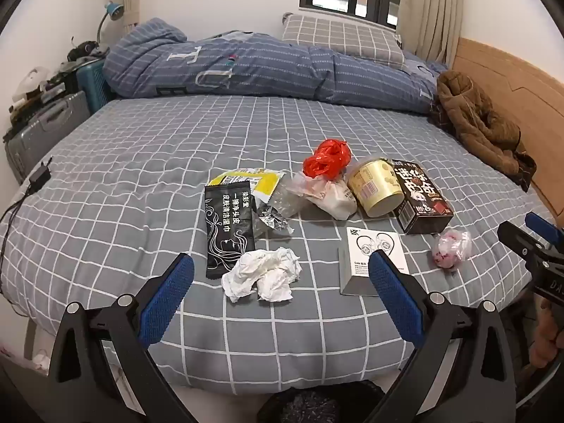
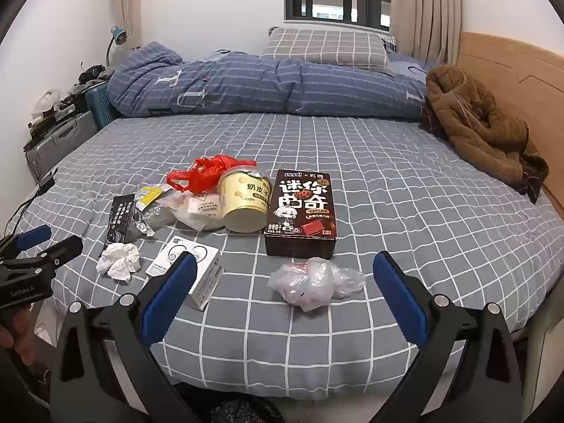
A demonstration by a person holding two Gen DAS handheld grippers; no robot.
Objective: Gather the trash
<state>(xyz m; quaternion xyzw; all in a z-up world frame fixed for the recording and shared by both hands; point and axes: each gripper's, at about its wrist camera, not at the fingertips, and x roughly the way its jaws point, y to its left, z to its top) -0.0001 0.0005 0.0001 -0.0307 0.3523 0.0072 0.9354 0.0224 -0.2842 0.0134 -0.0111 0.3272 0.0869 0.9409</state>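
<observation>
Grey checked bedsheet [image 1: 141,162] fills the scene, with a rolled blue duvet [image 1: 246,67] and a pillow [image 1: 338,37] at the far side and a brown jacket [image 1: 479,120] heaped by the wooden headboard [image 1: 511,70]. Trash is scattered mid-bed: a black wipes packet [image 1: 227,225] lies flat, a crumpled white tissue [image 1: 262,275] touching its near end, a yellow wrapper [image 1: 253,181] just behind it, foil scrap [image 1: 273,218] beside it. Further right sit a red plastic bag [image 1: 326,158], a cream paper cup [image 2: 245,201] tipped on its side, and a dark cookie box [image 2: 303,211] lying flat next to the cup. A white earphone box [image 1: 373,261] rests near the edge, and a crumpled clear bag [image 2: 313,282] sits just in front of the cookie box. Left gripper [image 1: 278,296] hovers above the tissue, jaws wide apart, holding nothing. Right gripper [image 2: 283,296] hangs over the clear bag, jaws equally spread, empty.
</observation>
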